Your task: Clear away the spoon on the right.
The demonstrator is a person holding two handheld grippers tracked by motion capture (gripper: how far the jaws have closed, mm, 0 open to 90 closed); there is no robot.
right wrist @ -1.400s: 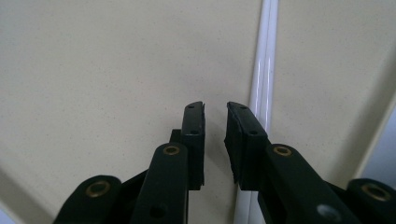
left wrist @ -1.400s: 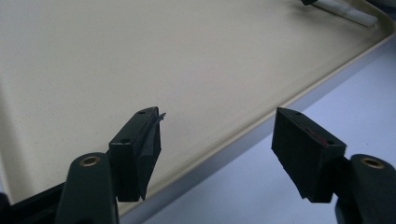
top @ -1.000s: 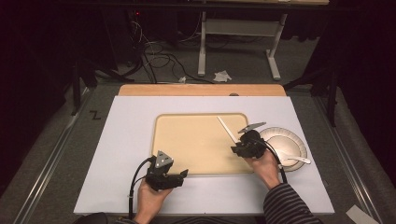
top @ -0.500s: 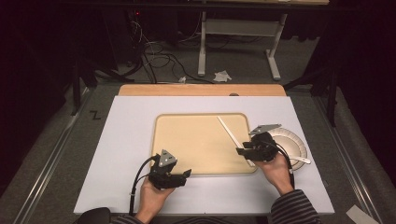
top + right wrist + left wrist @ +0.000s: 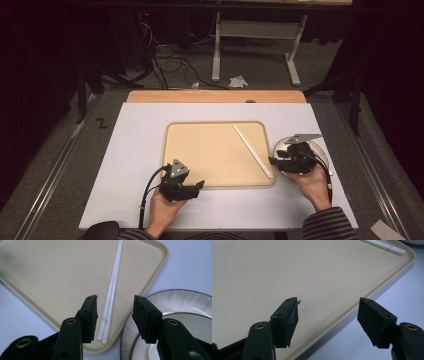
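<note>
A beige tray (image 5: 210, 150) lies in the middle of the white tabletop. A pair of white chopsticks (image 5: 252, 150) rests slantwise on its right part. My right gripper (image 5: 272, 161) hovers open at the tray's right edge, its body over a white plate (image 5: 322, 152). In the right gripper view the open gripper (image 5: 115, 315) frames the near ends of the chopsticks (image 5: 112, 290) without touching them, with the plate (image 5: 175, 310) at the right. My left gripper (image 5: 200, 186) is open at the tray's front edge. In the left gripper view the open gripper (image 5: 329, 320) straddles the rim of the tray (image 5: 367, 292).
The white tabletop (image 5: 135, 145) has a wooden strip (image 5: 215, 96) along its far edge. Beyond it, cables (image 5: 165, 65) and a desk frame (image 5: 252, 30) stand on the dark floor. A metal rail (image 5: 55, 165) runs along the table's left side.
My right gripper has drawn back to the right, from over the tray's right part to its edge by the plate. The chopsticks stay on the tray. My left gripper has barely moved.
</note>
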